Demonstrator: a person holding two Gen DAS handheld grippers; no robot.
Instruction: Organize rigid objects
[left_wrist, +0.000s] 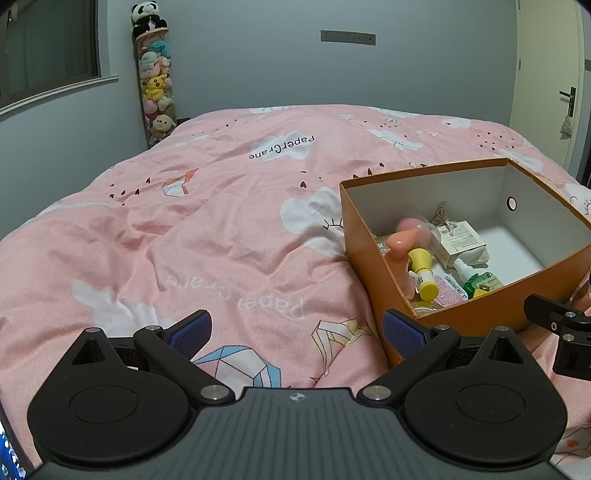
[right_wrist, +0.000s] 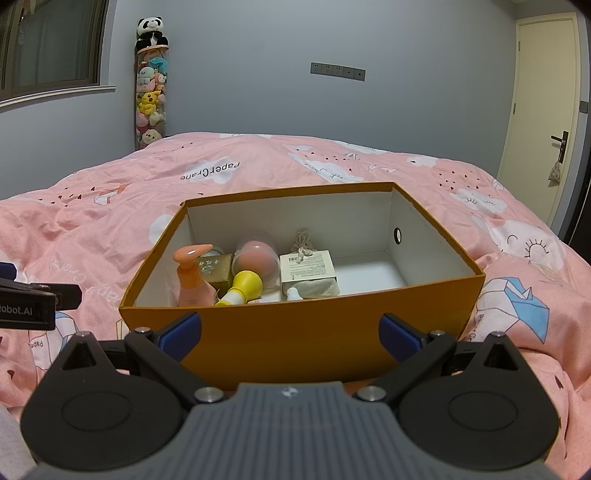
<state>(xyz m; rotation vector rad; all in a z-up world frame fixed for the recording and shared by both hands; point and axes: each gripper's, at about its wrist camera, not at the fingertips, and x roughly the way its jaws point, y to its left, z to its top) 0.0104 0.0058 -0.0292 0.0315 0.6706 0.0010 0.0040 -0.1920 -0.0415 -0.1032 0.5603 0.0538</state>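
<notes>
An orange cardboard box (right_wrist: 295, 339) sits on the pink bed; it also shows in the left wrist view (left_wrist: 373, 240) at the right. Inside it lie a pink pump bottle (right_wrist: 190, 277), a yellow-capped bottle (right_wrist: 242, 288), a clear tub with a pink sponge (right_wrist: 256, 260), a white carton (right_wrist: 308, 271), a gold box (right_wrist: 216, 271) and a green spray bottle (left_wrist: 476, 278). My right gripper (right_wrist: 290, 332) is open and empty, close to the box's near wall. My left gripper (left_wrist: 297, 332) is open and empty over the duvet, left of the box.
The pink duvet (left_wrist: 221, 221) covers the whole bed. A tall clear tube of plush toys (left_wrist: 157, 85) stands at the far left wall. A door (right_wrist: 543, 122) is at the right. The right half of the box floor (right_wrist: 365, 273) is bare.
</notes>
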